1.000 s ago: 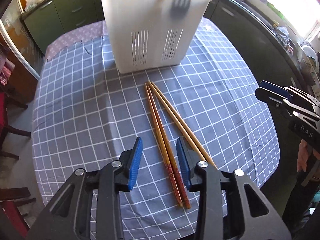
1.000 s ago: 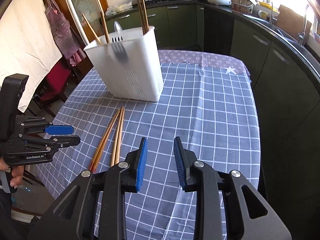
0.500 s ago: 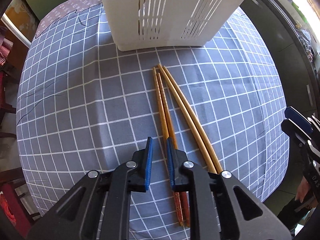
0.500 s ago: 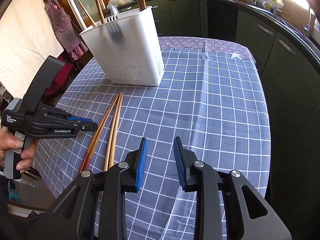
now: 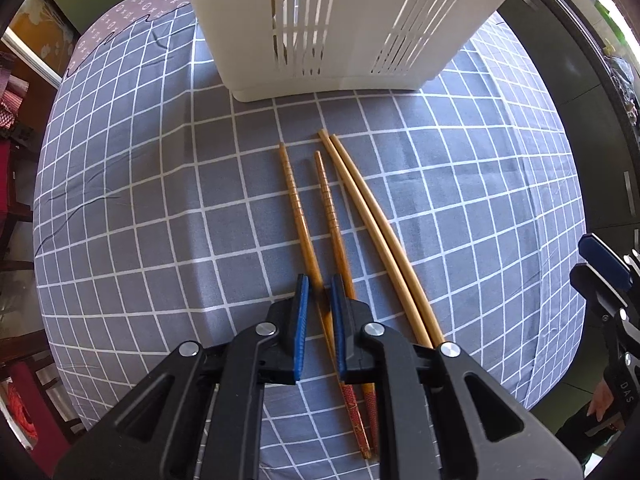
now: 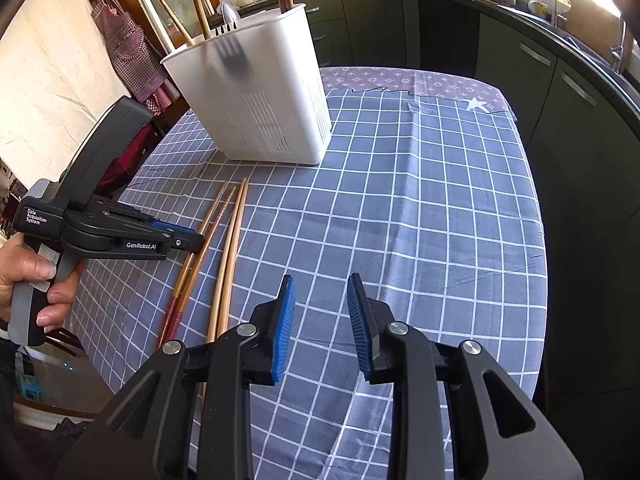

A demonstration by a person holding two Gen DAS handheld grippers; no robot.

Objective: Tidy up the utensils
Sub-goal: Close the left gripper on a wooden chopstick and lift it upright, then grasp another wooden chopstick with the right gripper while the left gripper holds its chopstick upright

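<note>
Several chopsticks lie on the checked cloth in front of a white slotted utensil holder [image 5: 340, 20] [image 6: 260, 92] that has chopsticks, a fork and a spoon in it. My left gripper [image 5: 318, 284] [image 6: 196, 240] points down and is shut on the left dark red-ended chopstick [image 5: 296, 208], which lies low over the cloth. Its mate [image 5: 332, 216] lies under the right finger. Two pale chopsticks [image 5: 372, 216] [image 6: 232, 248] lie just to the right. My right gripper [image 6: 320, 284] [image 5: 600, 260] hovers open over bare cloth, right of the chopsticks, with nothing between its pads.
The table [image 6: 420, 200] has a blue-grey checked cloth and a rounded edge. Dark kitchen cabinets [image 6: 560, 92] run along the right and back. A person's hand [image 6: 28, 276] holds the left gripper at the table's left side, near a red chair.
My left gripper came down over the dark chopsticks and its jaws closed on the left one. That chopstick's far tip has swung left, away from its mate. The right gripper stayed put.
</note>
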